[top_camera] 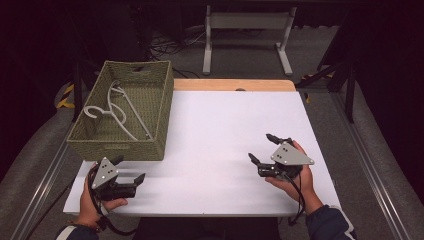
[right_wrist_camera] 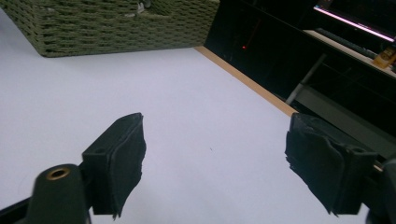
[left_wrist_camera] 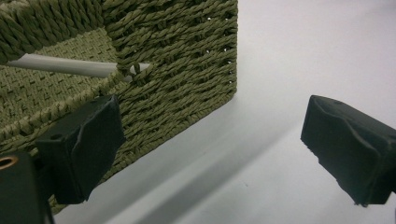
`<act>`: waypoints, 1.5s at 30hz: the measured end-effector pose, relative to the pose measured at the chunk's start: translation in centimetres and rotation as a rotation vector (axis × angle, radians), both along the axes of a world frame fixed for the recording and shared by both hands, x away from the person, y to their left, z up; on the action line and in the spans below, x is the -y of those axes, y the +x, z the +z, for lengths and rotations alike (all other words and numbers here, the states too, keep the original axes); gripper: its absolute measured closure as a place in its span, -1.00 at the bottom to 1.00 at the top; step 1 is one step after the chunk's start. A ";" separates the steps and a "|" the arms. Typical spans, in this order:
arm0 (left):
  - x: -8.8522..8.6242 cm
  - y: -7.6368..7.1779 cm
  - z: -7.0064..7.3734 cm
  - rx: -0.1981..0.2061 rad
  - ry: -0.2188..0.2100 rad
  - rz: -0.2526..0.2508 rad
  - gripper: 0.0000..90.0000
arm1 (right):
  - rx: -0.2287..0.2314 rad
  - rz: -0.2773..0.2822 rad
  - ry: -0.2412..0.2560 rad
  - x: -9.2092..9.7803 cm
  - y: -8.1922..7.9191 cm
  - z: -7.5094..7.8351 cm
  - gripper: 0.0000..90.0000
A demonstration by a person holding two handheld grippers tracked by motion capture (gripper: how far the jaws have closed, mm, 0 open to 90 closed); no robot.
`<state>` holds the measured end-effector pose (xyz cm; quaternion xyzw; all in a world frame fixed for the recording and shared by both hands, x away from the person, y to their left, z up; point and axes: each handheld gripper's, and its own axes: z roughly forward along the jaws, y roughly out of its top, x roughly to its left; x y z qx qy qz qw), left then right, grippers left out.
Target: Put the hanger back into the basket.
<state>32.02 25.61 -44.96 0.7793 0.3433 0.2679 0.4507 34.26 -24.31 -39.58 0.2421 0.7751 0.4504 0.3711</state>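
The white hangers [top_camera: 117,107] lie inside the green woven basket [top_camera: 150,147] at the far left of the counter [top_camera: 225,130], their long axes running roughly from the basket's far wall toward its near right corner, hooks toward the left wall. The left tool [top_camera: 131,169] sits just beside the basket's near wall, jaws apart and empty; in the left gripper view one jaw is almost against the weave and a white hanger bar [left_wrist_camera: 65,66] shows over the rim. So the hangers lie ahead of and above this tool, past the wall, and it is plainly the nearer one. The right tool [top_camera: 262,147], also spread wide and holding nothing, rests well apart on the near right. The counter is a bare white sheet with a wooden far edge; beyond it the room is dark, with a pale metal stand [top_camera: 245,35] on the floor.
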 end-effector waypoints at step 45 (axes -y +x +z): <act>0.1 -0.3 0.4 0.061 -0.006 -0.049 -0.91 | -0.013 -0.126 0.079 3.2 -2.9 -3.2 -0.85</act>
